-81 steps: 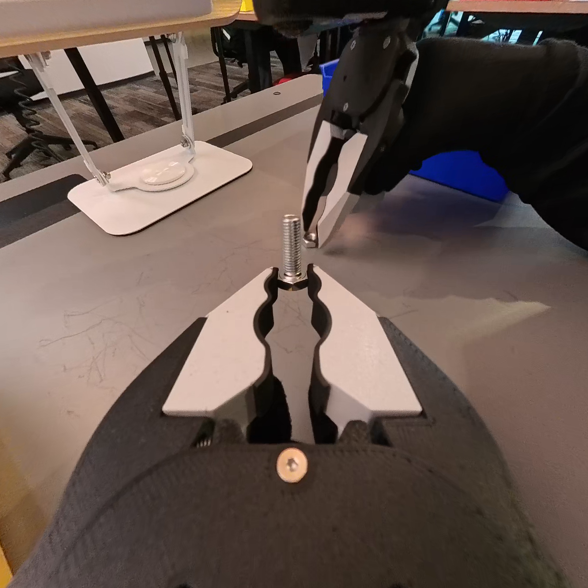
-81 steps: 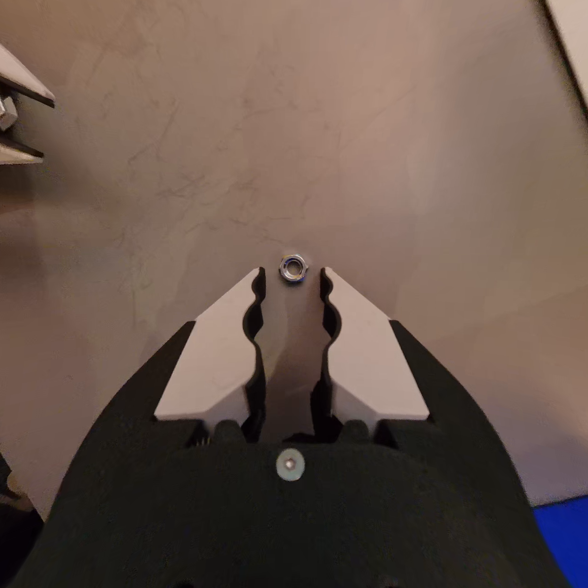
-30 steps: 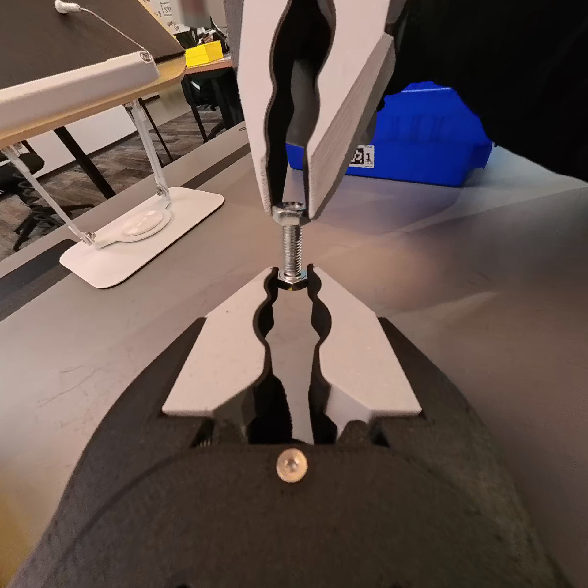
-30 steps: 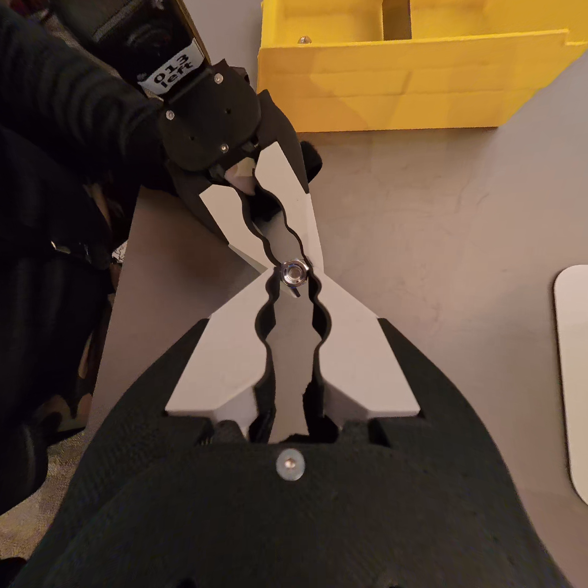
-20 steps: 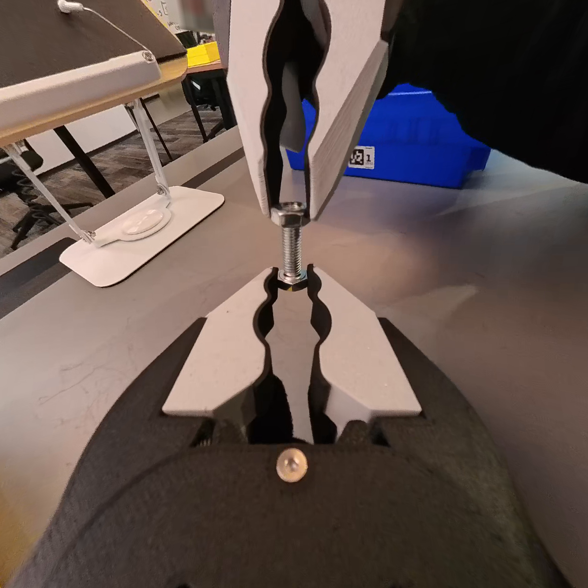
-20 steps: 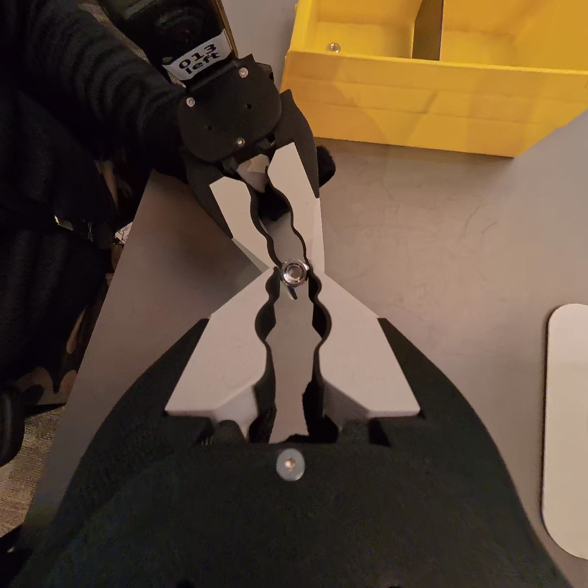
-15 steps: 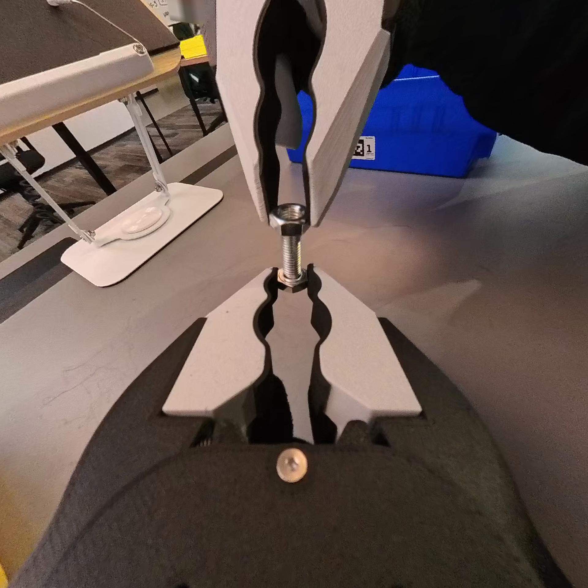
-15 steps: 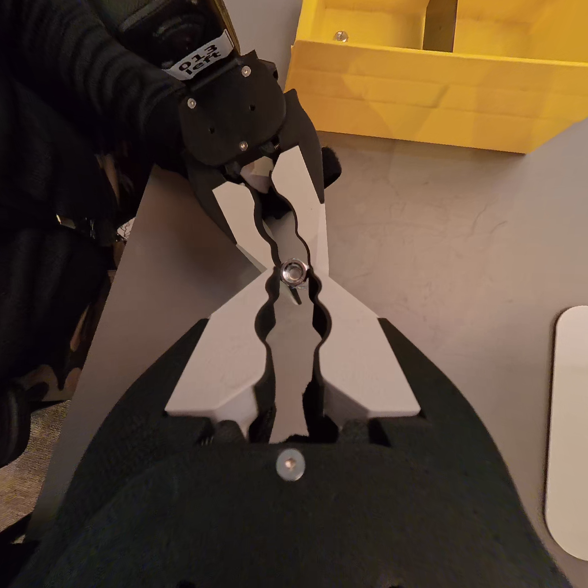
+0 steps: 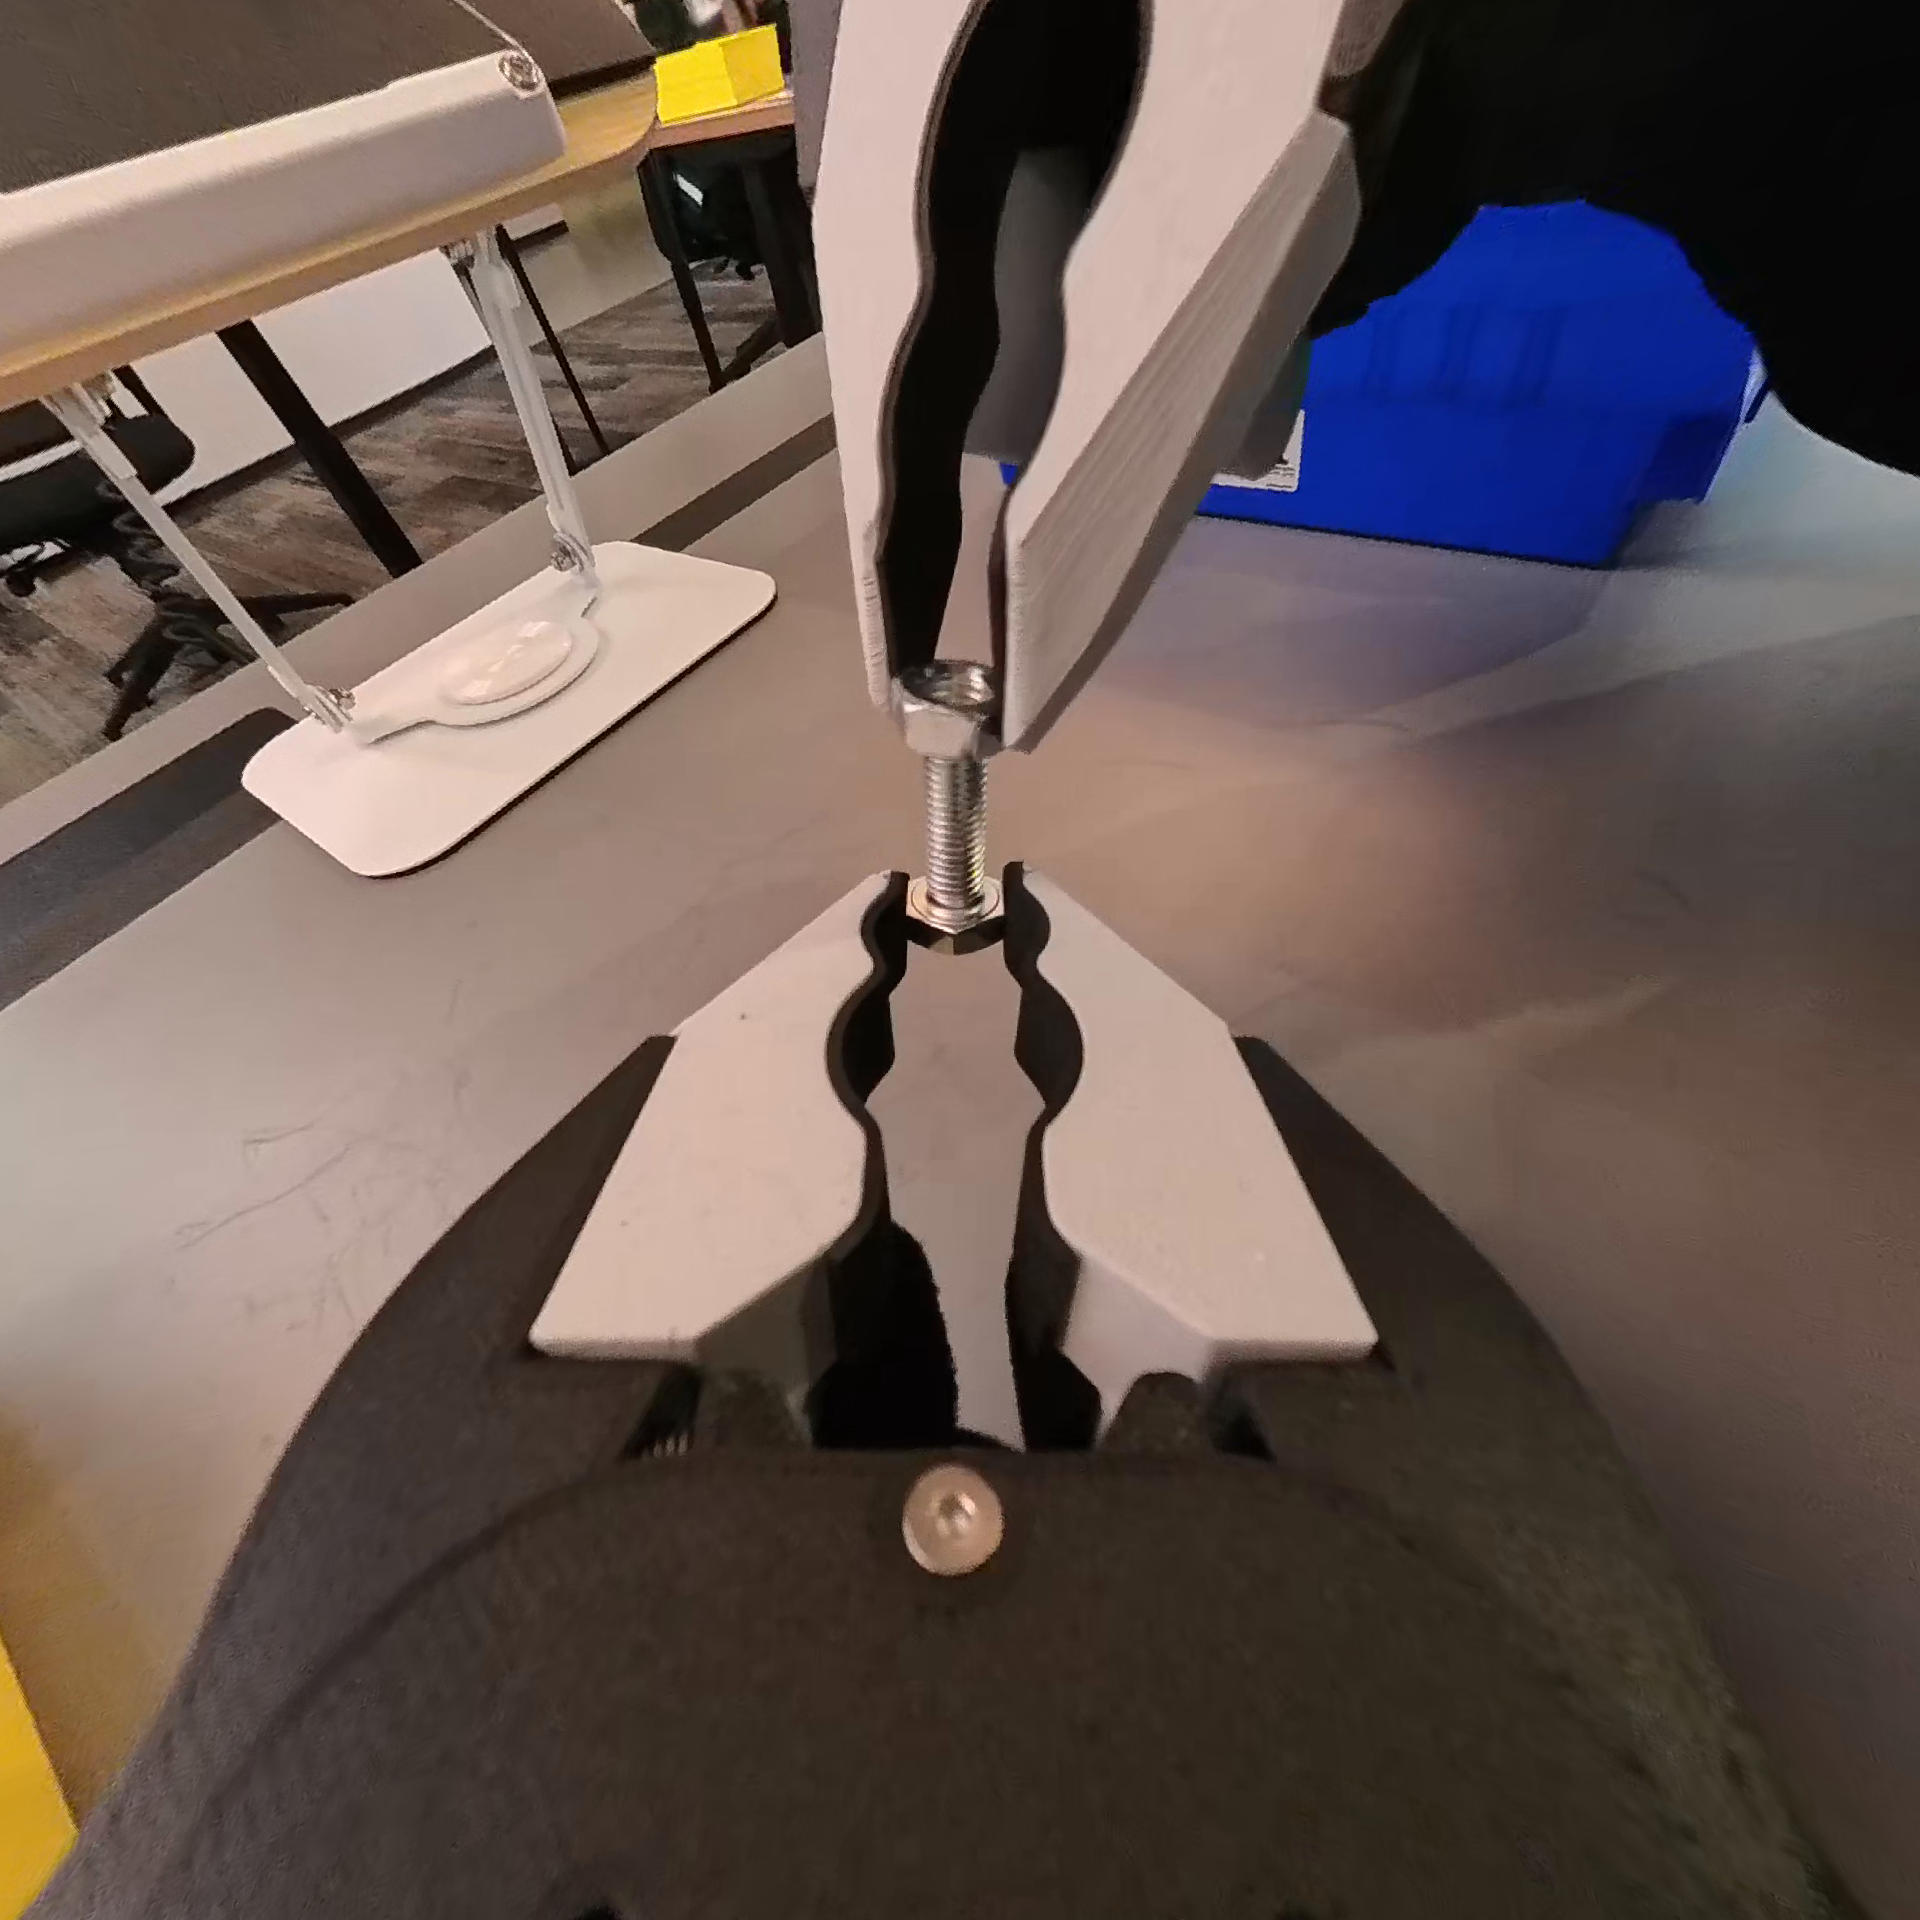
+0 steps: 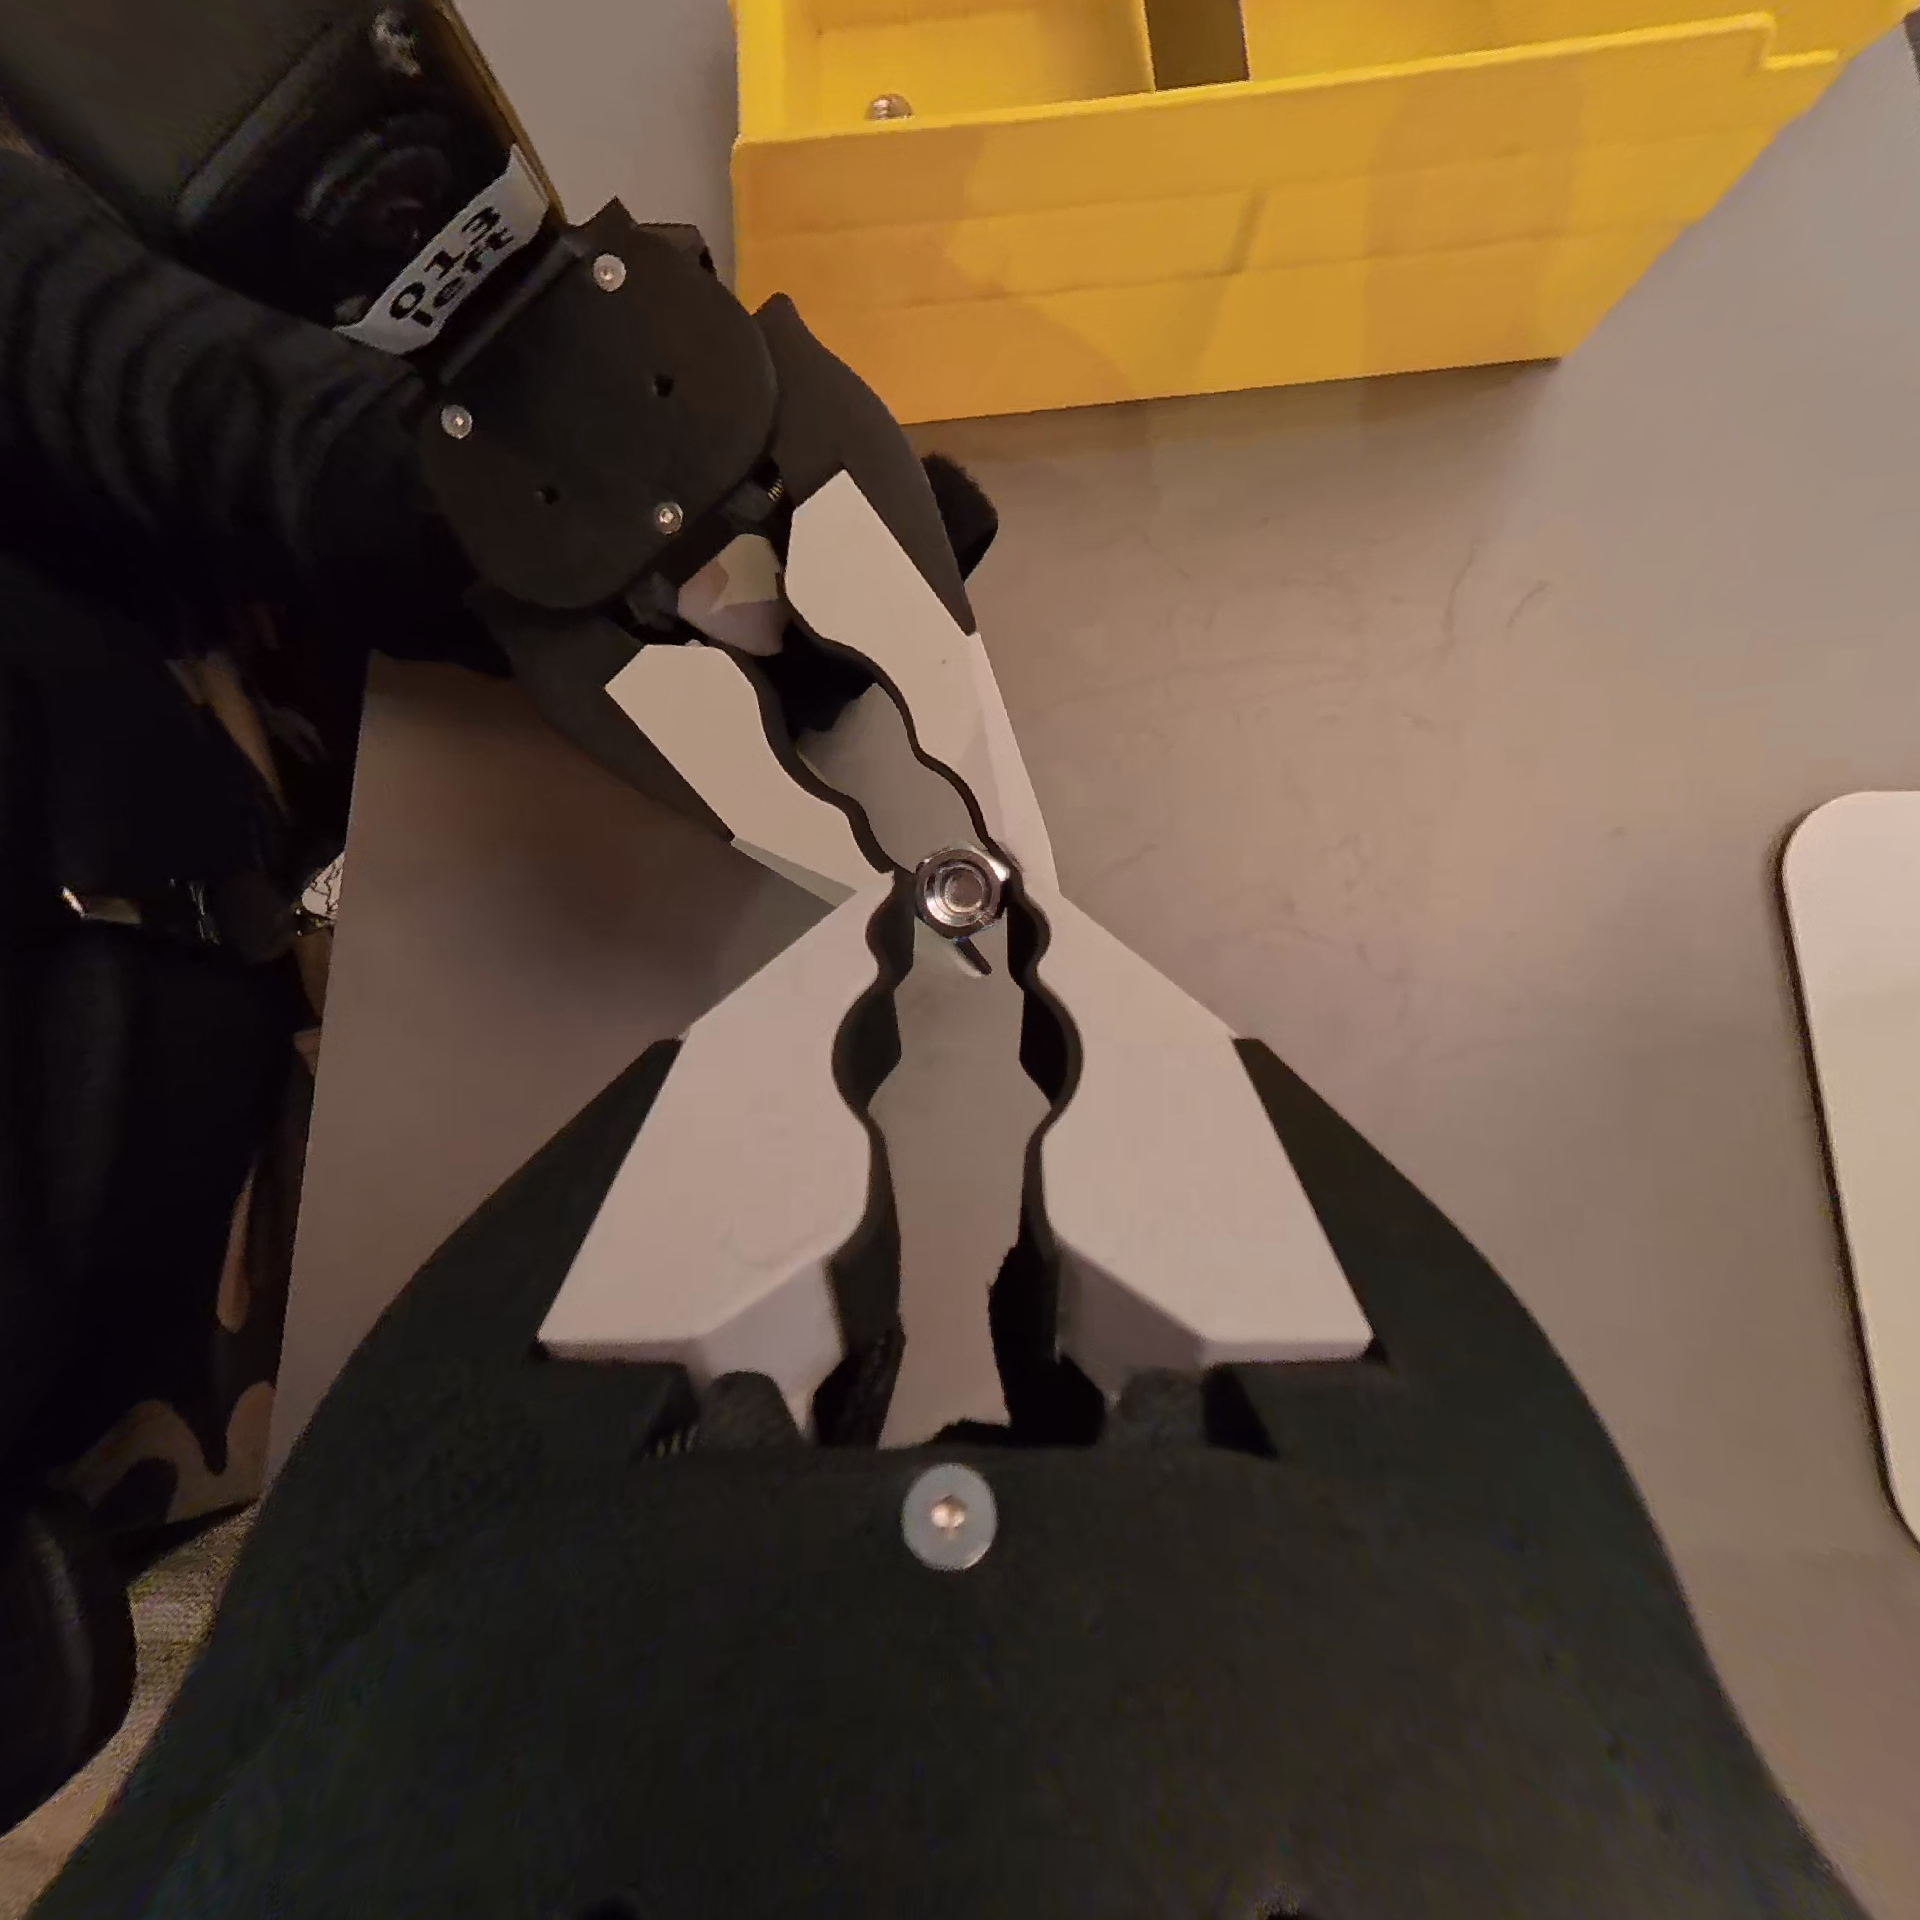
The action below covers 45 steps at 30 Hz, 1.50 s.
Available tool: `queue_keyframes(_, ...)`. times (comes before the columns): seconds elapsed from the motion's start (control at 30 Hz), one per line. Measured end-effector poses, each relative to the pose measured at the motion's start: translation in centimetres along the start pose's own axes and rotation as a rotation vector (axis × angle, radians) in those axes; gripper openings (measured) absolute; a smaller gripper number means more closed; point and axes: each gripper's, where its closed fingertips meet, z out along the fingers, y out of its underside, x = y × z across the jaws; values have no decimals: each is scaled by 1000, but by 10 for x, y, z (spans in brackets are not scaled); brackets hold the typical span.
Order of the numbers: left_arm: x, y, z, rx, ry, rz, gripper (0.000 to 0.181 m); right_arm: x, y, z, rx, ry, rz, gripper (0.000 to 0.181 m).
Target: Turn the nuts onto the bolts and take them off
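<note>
Right gripper (image 9: 948, 717) around nut (image 9: 943, 710) atop bolt (image 9: 954, 831)

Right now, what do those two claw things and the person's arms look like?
Both grippers share one design: a rough black body, a silver screw in its middle, and two flat pale-grey fingers with wavy, black-lined inner edges. The left gripper shows a white label strip near its handle in the right wrist view. The right gripper looks the same. The person wears black gloves and dark sleeves.
</note>
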Motion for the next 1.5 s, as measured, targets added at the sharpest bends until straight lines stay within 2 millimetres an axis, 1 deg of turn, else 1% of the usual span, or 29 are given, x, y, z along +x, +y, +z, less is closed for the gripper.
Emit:
queue_keyframes(0.2, -3, 3, 2, -14, -5, -16, 16, 5, 1, 2, 16, 28, 85, 16)
queue_keyframes(0.3, -3, 4, 2, -18, -6, -15, 16, 6, 2, 3, 19, 40, 98, 16)
queue_keyframes(1.1, -5, 1, 1, 4, -5, -29, 16, 8, 5, 3, -3, 55, 82, 18)
queue_keyframes(1.5, -6, 0, 1, 6, -3, -35, 16, 3, 12, 0, -32, 52, 53, 18)
